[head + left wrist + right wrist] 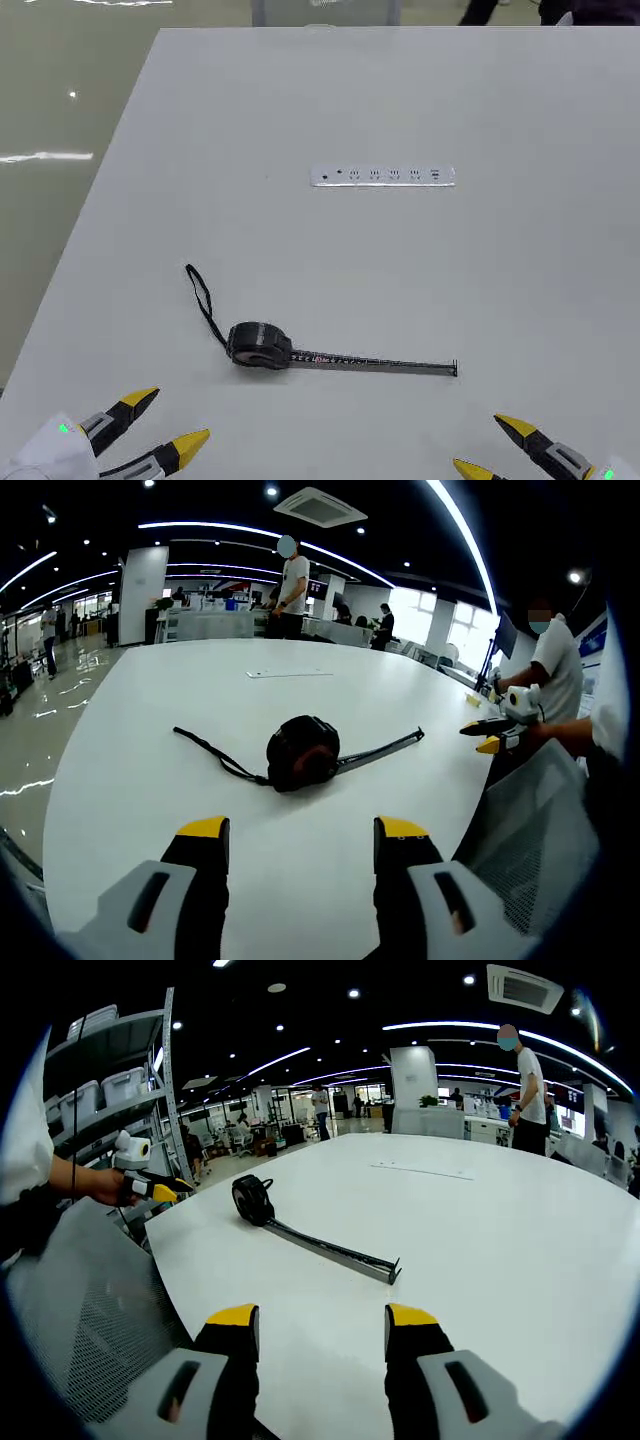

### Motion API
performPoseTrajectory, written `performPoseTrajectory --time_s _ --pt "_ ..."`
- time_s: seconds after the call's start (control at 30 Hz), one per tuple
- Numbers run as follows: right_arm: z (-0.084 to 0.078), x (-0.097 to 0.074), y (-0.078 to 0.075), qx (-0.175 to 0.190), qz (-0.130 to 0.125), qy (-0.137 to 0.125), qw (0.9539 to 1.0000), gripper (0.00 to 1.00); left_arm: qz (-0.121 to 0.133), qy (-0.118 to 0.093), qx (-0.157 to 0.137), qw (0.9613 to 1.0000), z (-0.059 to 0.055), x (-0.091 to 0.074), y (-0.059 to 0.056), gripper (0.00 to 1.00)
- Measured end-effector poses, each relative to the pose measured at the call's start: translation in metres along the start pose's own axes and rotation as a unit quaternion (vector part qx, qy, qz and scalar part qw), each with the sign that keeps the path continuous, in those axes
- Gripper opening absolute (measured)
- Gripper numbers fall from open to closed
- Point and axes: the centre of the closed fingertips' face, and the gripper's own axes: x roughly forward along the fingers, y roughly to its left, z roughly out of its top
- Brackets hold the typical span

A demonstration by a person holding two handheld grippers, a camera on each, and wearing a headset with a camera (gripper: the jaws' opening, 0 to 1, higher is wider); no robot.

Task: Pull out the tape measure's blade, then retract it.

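Observation:
A black tape measure [259, 345] lies on the white table [400, 250] with its blade [375, 362] drawn out to the right, ending in a hook [455, 369]. A black wrist strap [203, 300] trails from the case to the upper left. My left gripper [165, 428] hovers open near the table's front edge, left of and below the case [303, 752], empty. My right gripper [495, 447] is open too, below the hook [394, 1270], with nothing between its fingers. The case [254, 1200] and blade [325, 1246] lie ahead of it. Each gripper shows in the other's view [490, 734] [160, 1189].
A white power strip [383, 176] lies flat on the table's middle, farther back. The table's left edge borders a glossy floor [60, 130]. Storage shelves [110, 1090] stand to one side. People [293, 580] stand beyond the table's far end.

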Motion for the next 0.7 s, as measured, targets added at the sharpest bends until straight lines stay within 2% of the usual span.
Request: performPoseTrajectory --time_s 0.37,0.7 --pt "-0.003 -0.009 0.007 0.002 -0.001 -0.003 1.0 0.52 0.012 0.003 -0.011 0.9999 -0.01 -0.013 -0.003 0.6" --pt "-0.004 -0.018 0.011 0.007 -0.005 -0.007 0.9999 0.54 0.018 -0.005 -0.02 0.9996 -0.015 -0.021 -0.005 0.62"
